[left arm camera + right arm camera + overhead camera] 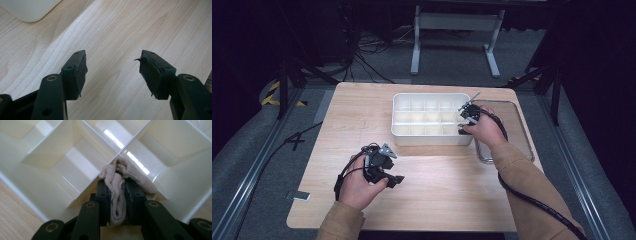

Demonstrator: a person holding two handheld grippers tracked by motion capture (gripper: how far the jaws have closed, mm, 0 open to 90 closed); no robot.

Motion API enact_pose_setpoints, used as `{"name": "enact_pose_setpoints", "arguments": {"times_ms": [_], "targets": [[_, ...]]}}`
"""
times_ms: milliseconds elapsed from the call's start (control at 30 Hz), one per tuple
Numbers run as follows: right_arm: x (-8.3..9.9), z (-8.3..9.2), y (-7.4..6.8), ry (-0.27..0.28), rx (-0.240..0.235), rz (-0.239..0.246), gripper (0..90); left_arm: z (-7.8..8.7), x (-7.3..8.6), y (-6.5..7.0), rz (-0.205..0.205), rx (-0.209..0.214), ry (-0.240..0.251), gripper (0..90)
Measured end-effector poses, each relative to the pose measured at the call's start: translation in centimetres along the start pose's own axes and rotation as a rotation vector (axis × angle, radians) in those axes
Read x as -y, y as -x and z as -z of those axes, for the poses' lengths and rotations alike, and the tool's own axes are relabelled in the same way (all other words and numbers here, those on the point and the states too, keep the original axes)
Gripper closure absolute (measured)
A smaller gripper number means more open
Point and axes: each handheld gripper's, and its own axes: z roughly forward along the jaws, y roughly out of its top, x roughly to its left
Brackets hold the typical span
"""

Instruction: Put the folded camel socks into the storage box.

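A white tray with several compartments (432, 95) stands at the back middle of the wooden table (437, 190). My right gripper (467, 118) hangs over the tray's right end. In the right gripper view this gripper (117, 185) is shut on a beige knitted sock (130, 173), bunched between the pads and spilling over a divider (75, 157) where compartments meet. My left gripper (394, 180) rests low over the table's front left, apart from the tray. In the left gripper view it (112, 65) stands open with only bare wood (125, 25) between the pads.
A clear shallow tray (512, 106) lies to the right of the white one, near the table's right edge. A corner of the white tray (30, 10) shows at the upper left of the left gripper view. Cables and a metal stand are on the floor beyond the table.
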Motion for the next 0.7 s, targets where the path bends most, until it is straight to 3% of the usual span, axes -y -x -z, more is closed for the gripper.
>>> {"name": "enact_pose_setpoints", "arguments": {"times_ms": [367, 600, 667, 700], "targets": [[-0.4, -0.4, -0.1, -0.036, 0.007, -0.021, 72.3, 0.1, 0.1, 0.0, -0.003, 0.002, 0.004, 39.3], [0.3, 0.6, 0.2, 0.032, -0.024, -0.039, 65.6, 0.2, 0.1, 0.0, -0.002, 0.003, 0.006, 39.1], [0.4, 1.3, 0.1, 0.060, -0.033, -0.067, 54.7, 0.1, 0.0, 0.0, -0.005, 0.003, 0.004, 39.0], [0.6, 1.8, 0.1, 0.075, -0.040, -0.075, 54.9, 0.1, -0.1, 0.0, -0.008, 0.001, 0.003, 38.9]]}}
